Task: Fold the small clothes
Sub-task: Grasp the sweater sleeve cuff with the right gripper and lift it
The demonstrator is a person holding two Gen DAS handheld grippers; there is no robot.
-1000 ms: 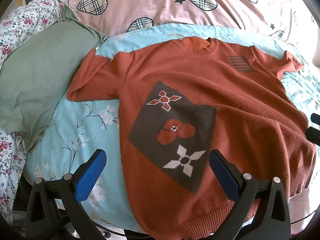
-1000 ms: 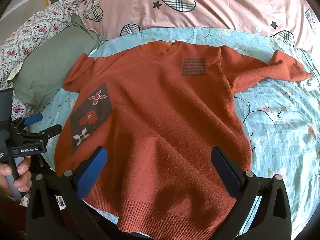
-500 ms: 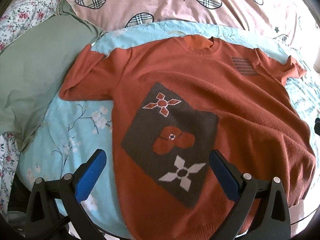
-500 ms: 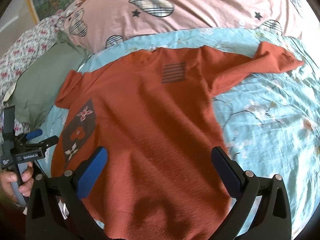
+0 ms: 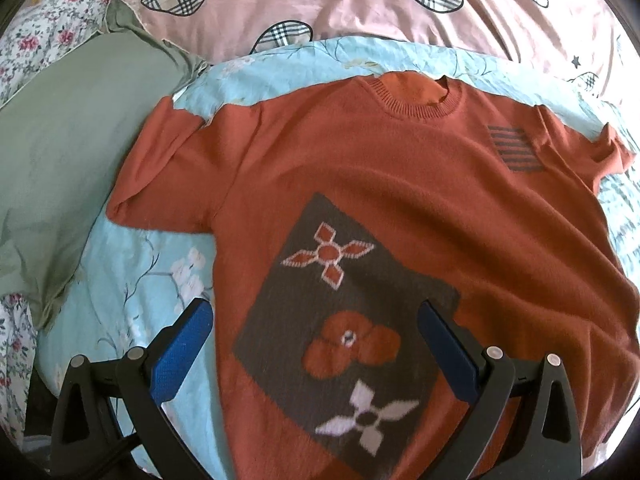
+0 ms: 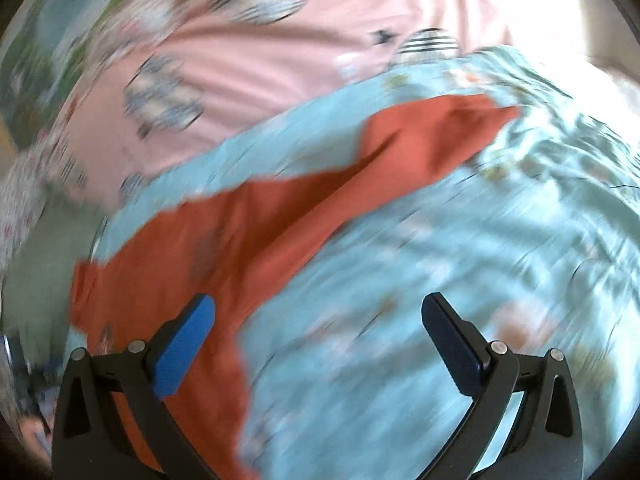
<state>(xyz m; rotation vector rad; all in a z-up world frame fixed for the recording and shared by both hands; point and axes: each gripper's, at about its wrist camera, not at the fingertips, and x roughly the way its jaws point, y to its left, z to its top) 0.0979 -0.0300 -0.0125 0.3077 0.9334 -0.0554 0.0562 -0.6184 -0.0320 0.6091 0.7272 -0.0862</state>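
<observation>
A rust-orange knitted sweater lies flat, front up, on a light blue floral quilt. It bears a dark patch with flower motifs and a small striped mark. My left gripper hovers open over the sweater's lower left part, its fingers astride the patch, holding nothing. In the blurred right wrist view, my right gripper is open and empty above the quilt, beside the sweater's right side. The right sleeve stretches away up and to the right.
A pink duvet with plaid hearts lies behind the quilt. A green pillow sits at the left, against floral bedding. A hand shows blurred at the right wrist view's lower left edge.
My left gripper has come closer over the patch. My right gripper has swung fast to the right, off the sweater's body and over the quilt near the right sleeve.
</observation>
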